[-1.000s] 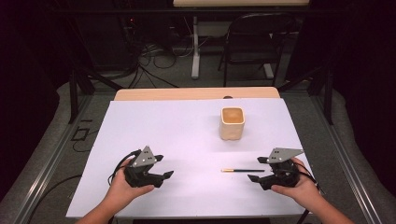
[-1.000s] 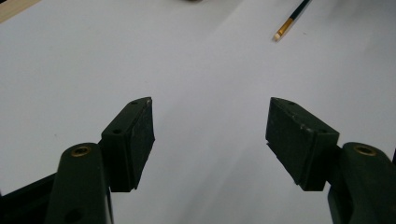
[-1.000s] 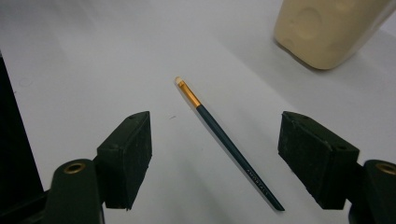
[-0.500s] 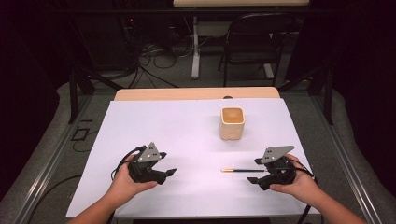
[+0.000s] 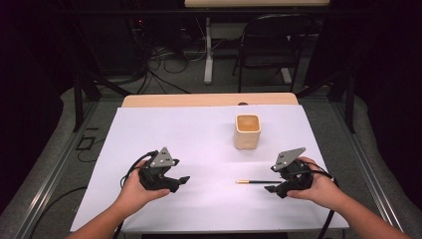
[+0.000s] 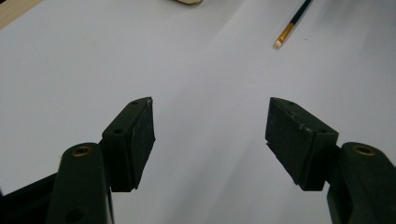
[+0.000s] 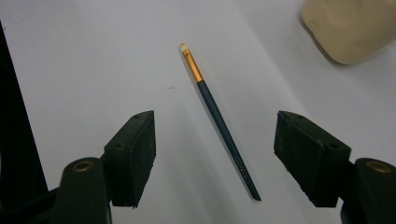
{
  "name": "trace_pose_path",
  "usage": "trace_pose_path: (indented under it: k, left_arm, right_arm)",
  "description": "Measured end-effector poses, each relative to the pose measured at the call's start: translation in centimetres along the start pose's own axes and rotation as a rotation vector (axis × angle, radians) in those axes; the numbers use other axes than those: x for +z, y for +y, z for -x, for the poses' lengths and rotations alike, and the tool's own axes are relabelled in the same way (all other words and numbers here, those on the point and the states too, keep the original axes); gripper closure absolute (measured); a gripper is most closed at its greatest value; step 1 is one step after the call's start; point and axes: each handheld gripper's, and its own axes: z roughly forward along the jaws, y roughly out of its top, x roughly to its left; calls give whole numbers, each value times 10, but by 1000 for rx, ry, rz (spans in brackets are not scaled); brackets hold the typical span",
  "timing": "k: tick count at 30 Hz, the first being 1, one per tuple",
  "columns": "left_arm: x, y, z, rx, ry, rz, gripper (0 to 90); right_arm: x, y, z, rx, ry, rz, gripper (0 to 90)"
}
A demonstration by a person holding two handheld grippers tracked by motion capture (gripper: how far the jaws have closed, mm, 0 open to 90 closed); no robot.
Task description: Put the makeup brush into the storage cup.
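Right hand (image 5: 318,186): yours, at the near right of the table (image 5: 199,134), forearm entering from the bottom edge. It carries the right gripper (image 5: 272,188), held low and pointing left across the white cover. In the right gripper view its jaws stand wide apart and have just been closing a little. The paintbrush (image 7: 219,121) lies flat on the cover in the gap between them, touching neither pad; you have hold of nothing.

Left hand (image 5: 134,188): yours, at the near left, forearm likewise from the bottom edge. It carries the left gripper (image 5: 183,180), held low and pointing right. In the left gripper view its jaws [no contact] stand wide apart over bare white cover, with nothing between them.

Paintbrush, location: near right of the table, in front of the cup (image 5: 247,131) and well apart from it. In the high view its pale tip and gold ferrule point left, and its dark handle runs right to the right gripper.

Hard to make out: in the high view the handle's far end is lost against the black gripper. In the left gripper view the paintbrush (image 6: 292,24) is cut off by the top edge, as is the cup. In the right gripper view the cup (image 7: 350,28) is cut off at the upper right corner. The room behind the table is dark.

Count: two hands, two grippers, one paintbrush, one cup, one table.
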Motion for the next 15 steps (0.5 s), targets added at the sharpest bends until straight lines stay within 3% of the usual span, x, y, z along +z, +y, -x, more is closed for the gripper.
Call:
trace_pose_path:
  k: [4,6,8,13,15]
  left_arm:
    - [-2,2,-2,-7,4,4,329]
    - [-2,3,-2,-6,7,8,330]
    - [-4,6,-2,-4,5,17,330]
    - [-3,8,-1,-3,0,21,330]
    - [-2,8,-1,-1,-1,20,330]
  right_arm:
    - [-1,6,5,-22,-8,-54,303]
    - [-1,7,5,-24,-10,-50,303]
    - [-1,12,7,-51,-17,-87,303]
    - [0,16,8,-53,-18,-104,305]
    - [1,18,10,-80,-24,-134,306]
